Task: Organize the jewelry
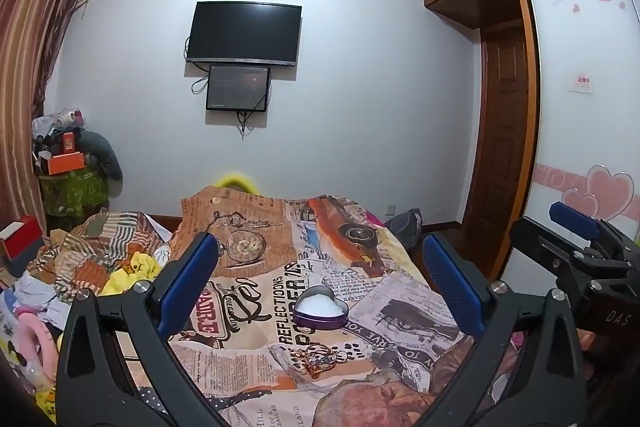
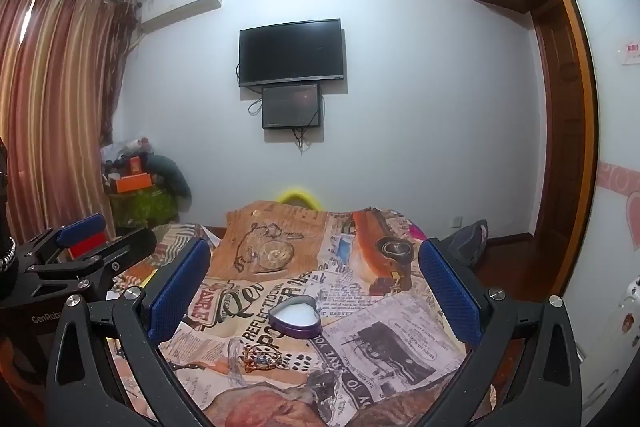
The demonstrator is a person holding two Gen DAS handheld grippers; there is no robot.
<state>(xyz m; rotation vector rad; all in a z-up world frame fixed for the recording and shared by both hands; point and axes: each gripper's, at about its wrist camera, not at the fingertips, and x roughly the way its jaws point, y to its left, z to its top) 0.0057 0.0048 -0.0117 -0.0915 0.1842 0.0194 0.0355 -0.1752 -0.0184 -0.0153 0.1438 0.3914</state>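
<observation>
A purple heart-shaped tin (image 1: pixel 320 313) with a white lining sits open on the printed bed cover (image 1: pixel 400 311). Just in front of it lies a small tangle of gold jewelry (image 1: pixel 320 357). My left gripper (image 1: pixel 320 269) hovers above the bed with its blue pads wide apart and nothing between them. In the right wrist view the same heart tin (image 2: pixel 295 321) and jewelry (image 2: pixel 262 358) lie between the spread fingers of my right gripper (image 2: pixel 316 269), which is open and empty. Each gripper shows at the edge of the other's view: the right gripper (image 1: pixel 576 239) and the left gripper (image 2: pixel 86 239).
Crumpled clothes and toys (image 1: pixel 100 263) pile up at the bed's left side. A stack of boxes and bags (image 1: pixel 68 167) stands in the far left corner by the curtain (image 2: pixel 52 107). A wardrobe (image 1: pixel 580 87) and a wooden door (image 1: pixel 504 115) are on the right, and a TV (image 1: pixel 244 33) hangs on the far wall.
</observation>
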